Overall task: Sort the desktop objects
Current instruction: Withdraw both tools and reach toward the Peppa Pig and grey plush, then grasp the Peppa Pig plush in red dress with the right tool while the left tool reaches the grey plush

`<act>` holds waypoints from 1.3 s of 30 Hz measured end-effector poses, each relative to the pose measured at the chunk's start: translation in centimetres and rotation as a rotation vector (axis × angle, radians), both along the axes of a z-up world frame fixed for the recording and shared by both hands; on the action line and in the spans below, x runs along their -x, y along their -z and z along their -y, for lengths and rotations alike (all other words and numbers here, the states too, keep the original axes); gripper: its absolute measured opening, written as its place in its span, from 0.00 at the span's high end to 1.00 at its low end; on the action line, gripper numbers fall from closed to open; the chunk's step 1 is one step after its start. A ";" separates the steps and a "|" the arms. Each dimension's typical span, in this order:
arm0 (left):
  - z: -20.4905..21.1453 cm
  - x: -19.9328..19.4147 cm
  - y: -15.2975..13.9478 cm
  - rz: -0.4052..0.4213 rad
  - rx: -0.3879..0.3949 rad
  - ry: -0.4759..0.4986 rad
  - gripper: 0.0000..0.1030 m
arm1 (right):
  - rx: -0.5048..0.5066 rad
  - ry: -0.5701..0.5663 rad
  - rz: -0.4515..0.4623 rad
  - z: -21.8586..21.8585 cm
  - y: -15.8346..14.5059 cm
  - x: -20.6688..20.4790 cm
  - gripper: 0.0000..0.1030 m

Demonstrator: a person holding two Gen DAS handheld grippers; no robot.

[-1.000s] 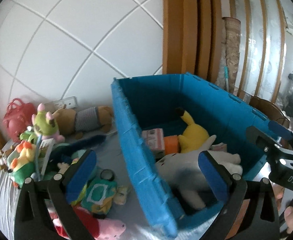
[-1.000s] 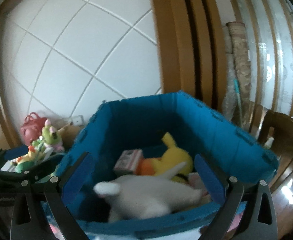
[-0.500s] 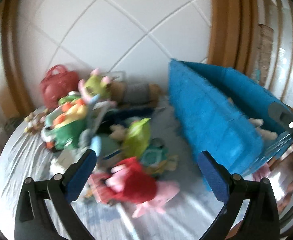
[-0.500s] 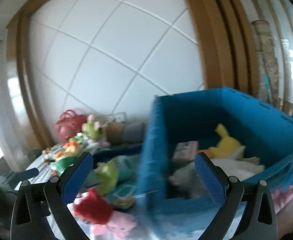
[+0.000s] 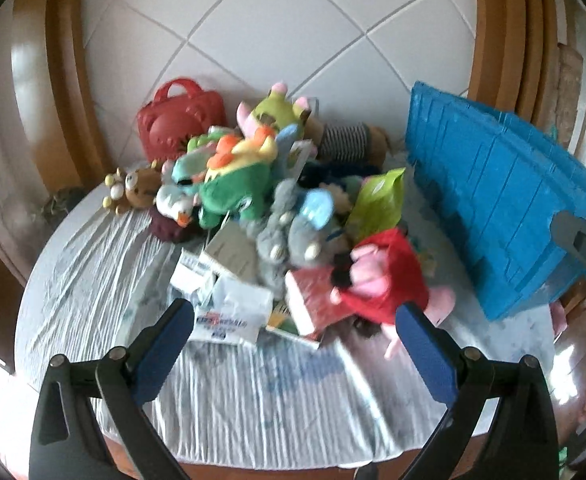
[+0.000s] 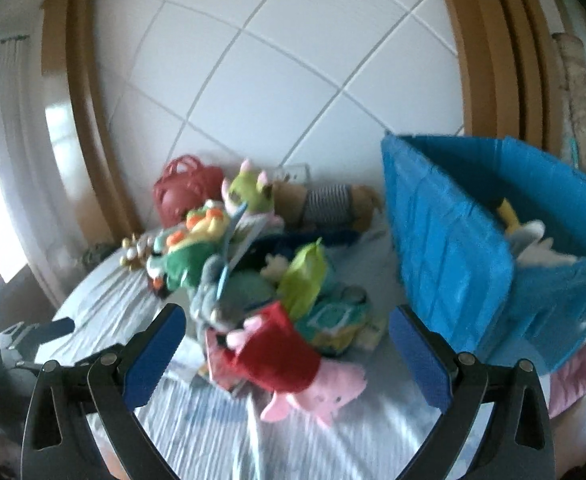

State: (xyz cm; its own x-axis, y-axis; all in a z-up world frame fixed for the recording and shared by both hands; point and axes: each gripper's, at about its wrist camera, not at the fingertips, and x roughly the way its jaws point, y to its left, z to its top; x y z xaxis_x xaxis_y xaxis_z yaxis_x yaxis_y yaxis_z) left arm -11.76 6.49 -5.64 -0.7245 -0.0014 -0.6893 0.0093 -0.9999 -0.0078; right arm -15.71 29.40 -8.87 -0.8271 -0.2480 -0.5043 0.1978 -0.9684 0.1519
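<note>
Both of my tongs have swung away from the blue crate (image 5: 497,216) since a second ago; the toy heap on the bench (image 5: 93,264) now fills the middle of each view, and the crate sits at the right edge. My left tongs (image 5: 293,320) stand wide with nothing between the two blue pads, above the striped cloth near the heap's front. My right tongs (image 6: 283,330) are wide as well and grip nothing, with the pig plush in a red dress (image 6: 285,356) seen between them.

I count one pig plush, lying at the front of the heap; one grey plush (image 5: 289,232) just behind it; one lime-green pouch (image 5: 377,204) upright beside that; one green and yellow plush (image 5: 233,184) further back on the left; one small brown plush (image 5: 133,190) at the left edge; one striped brown plush (image 5: 345,140) by the wall; and one red basket (image 5: 181,120) at the back. Flat white packets (image 5: 229,316) and a reddish book (image 5: 313,308) lie under the pile; how many I cannot tell through the blur.

Inside the crate, only a yellow tip (image 6: 507,212) and some white plush (image 6: 533,240) show above the wall in the right view. A pink thing (image 6: 573,376) is half hidden behind the crate's near corner.
</note>
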 end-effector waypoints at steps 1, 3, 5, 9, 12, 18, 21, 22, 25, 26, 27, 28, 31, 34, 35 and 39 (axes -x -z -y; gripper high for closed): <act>0.3 0.0 0.4 0.010 -0.002 -0.003 0.01 | -0.007 -0.007 0.014 0.3 0.4 0.0 0.00; 0.7 0.1 1.6 0.038 -0.005 -0.008 0.01 | -0.037 -0.024 0.046 1.1 1.5 0.2 0.00; 1.0 0.4 2.4 0.055 -0.010 -0.014 0.01 | -0.074 -0.042 0.075 1.8 2.7 0.7 0.00; 0.8 1.7 4.5 0.100 -0.019 -0.029 0.01 | -0.114 -0.085 0.129 2.4 5.3 2.5 0.00; 0.2 3.0 5.9 0.128 -0.013 -0.036 0.01 | -0.133 -0.106 0.162 2.5 7.2 3.8 0.00; -1.0 5.3 9.2 0.186 -0.001 -0.052 0.03 | -0.162 -0.156 0.248 2.2 12.0 6.8 0.00; -1.2 6.4 10.8 0.215 -0.002 -0.058 0.05 | -0.174 -0.169 0.285 2.1 14.0 8.1 0.00; -1.2 6.7 11.2 0.221 0.001 -0.058 0.06 | -0.174 -0.172 0.294 2.1 14.6 8.5 0.00; -0.9 7.8 12.5 0.238 0.005 -0.070 0.06 | -0.195 -0.176 0.301 2.2 16.0 9.4 0.00; -0.7 8.1 12.8 0.241 0.008 -0.074 0.06 | -0.204 -0.174 0.300 2.3 16.4 9.7 0.00; -0.4 8.4 13.1 0.242 0.006 -0.077 0.06 | -0.209 -0.173 0.300 2.4 16.7 10.1 0.00; -0.2 8.7 13.4 0.244 0.004 -0.074 0.06 | -0.211 -0.172 0.302 2.6 17.1 10.4 0.00; 0.4 9.7 13.6 0.243 0.009 -0.067 0.06 | -0.213 -0.173 0.318 3.3 18.2 11.2 0.00; 0.8 11.0 13.0 0.225 0.007 -0.056 0.06 | -0.259 -0.160 0.311 4.2 18.6 11.8 0.00; 0.9 11.4 12.9 0.221 0.007 -0.052 0.06 | -0.257 -0.158 0.312 4.3 18.7 12.1 0.00; 1.3 13.5 11.6 0.190 -0.006 -0.031 0.06 | -0.241 -0.124 0.320 4.1 18.8 12.9 0.00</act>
State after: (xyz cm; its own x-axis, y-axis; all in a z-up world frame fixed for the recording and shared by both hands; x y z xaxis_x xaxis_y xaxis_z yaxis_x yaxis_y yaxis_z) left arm -25.24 5.20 -17.28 -0.5811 -0.0175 -0.8136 0.0424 -0.9991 -0.0087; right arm -28.62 25.33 -27.70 -0.5903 -0.1792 -0.7870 0.2944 -0.9557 -0.0032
